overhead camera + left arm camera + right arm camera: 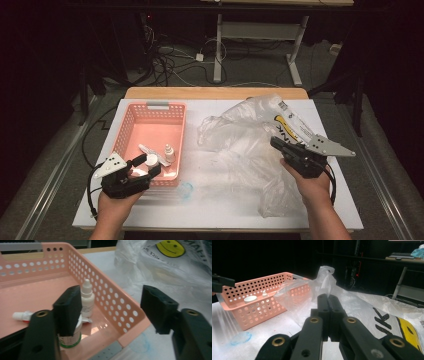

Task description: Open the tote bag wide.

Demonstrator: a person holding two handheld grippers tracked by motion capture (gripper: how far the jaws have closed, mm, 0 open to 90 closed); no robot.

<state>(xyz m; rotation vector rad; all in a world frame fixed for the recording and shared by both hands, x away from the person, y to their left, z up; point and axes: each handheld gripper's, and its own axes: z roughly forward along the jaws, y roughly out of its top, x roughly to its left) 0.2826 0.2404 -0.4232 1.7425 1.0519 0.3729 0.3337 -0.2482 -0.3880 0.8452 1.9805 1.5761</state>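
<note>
In the high view, the left gripper is seen at the lower left of the frame, poised over the near right corner of the pink basket, where a white-capped jar and a small dropper bottle stand; the right gripper is held at the right of centre against the crumpled plastic bag. In the left gripper view, the jaws are shown partly apart, with the jar at the lower left just behind the left pad and not pressed; the basket wall runs between the jaws, and nothing is gripped. To grasp the jar cleanly, the gripper is best shifted so that both pads clear the wall and straddle the cap. In the right gripper view, the jaws are fully closed at centre; whether bag film is pinched cannot be told. The white table carries a faint blue mark; beyond it, a dark room with cables on the floor is seen.
</note>
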